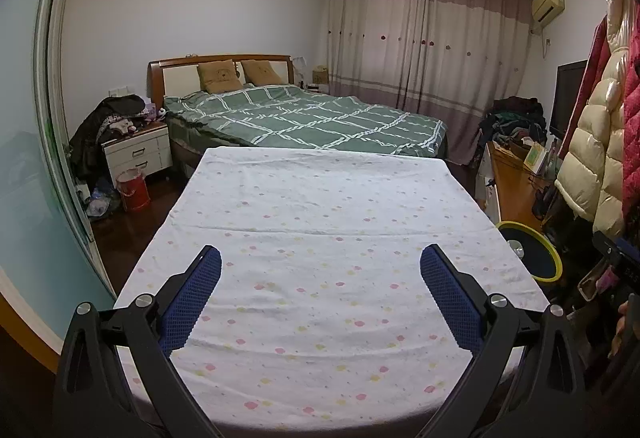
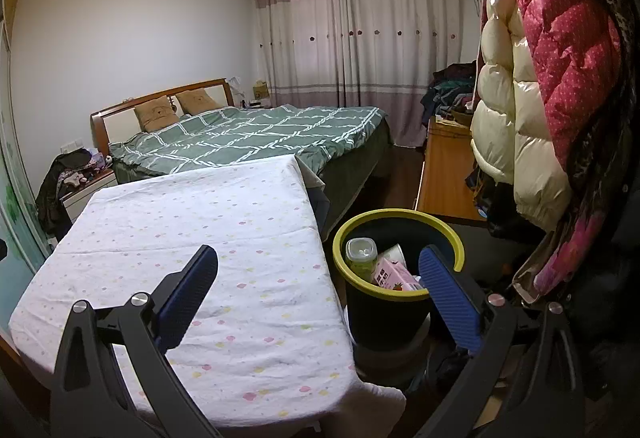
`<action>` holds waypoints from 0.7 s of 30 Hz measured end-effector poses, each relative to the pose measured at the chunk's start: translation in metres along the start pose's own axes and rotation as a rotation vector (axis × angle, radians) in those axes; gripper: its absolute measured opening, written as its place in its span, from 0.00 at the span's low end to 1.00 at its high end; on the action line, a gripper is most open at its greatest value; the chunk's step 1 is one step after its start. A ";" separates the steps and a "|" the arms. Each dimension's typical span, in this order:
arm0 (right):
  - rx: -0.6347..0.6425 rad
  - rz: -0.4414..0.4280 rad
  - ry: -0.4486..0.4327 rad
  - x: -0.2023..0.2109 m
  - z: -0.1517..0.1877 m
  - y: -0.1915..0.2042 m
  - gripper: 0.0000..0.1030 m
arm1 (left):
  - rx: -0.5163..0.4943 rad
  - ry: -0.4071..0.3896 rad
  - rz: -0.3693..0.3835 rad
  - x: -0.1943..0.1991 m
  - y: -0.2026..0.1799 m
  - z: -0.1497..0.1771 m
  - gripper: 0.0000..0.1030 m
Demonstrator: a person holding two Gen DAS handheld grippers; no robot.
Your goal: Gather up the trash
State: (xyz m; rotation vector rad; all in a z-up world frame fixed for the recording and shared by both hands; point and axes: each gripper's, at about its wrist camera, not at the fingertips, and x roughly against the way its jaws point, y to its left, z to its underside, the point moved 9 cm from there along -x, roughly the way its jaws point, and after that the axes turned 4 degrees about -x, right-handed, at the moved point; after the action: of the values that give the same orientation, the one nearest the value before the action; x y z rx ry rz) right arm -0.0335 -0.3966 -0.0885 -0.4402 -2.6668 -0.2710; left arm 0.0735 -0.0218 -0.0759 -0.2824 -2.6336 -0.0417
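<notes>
A black bin with a yellow-green rim (image 2: pixel 396 215) stands right of the cloth-covered table (image 2: pixel 192 222). Inside it lie a clear bottle with greenish liquid (image 2: pixel 361 253), a pink carton (image 2: pixel 394 275) and some white paper (image 2: pixel 394 252). My right gripper (image 2: pixel 318 258) hovers open over the table's right edge and the bin, nothing between its blue pads. In the left wrist view the bin (image 1: pixel 530 252) shows at the table's right side. My left gripper (image 1: pixel 320 262) hangs open above the bare spotted cloth (image 1: pixel 320 205), holding nothing.
A bed with a green checked cover (image 1: pixel 312 117) lies beyond the table. A cluttered nightstand (image 1: pixel 136 149) and a red bucket (image 1: pixel 133 189) stand at the left. Puffy coats (image 2: pixel 552 77) hang close on the right above a wooden cabinet (image 2: pixel 444 173). A person's hand (image 1: pixel 622 326) shows at the right edge.
</notes>
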 end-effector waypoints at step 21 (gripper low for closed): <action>-0.006 -0.002 0.007 -0.003 0.002 -0.002 0.93 | -0.014 0.016 0.020 -0.006 -0.006 0.000 0.95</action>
State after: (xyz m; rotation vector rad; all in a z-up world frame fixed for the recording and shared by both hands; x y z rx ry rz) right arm -0.0323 -0.3990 -0.0914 -0.4379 -2.6602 -0.2812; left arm 0.0773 -0.0291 -0.0790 -0.3114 -2.6148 -0.0558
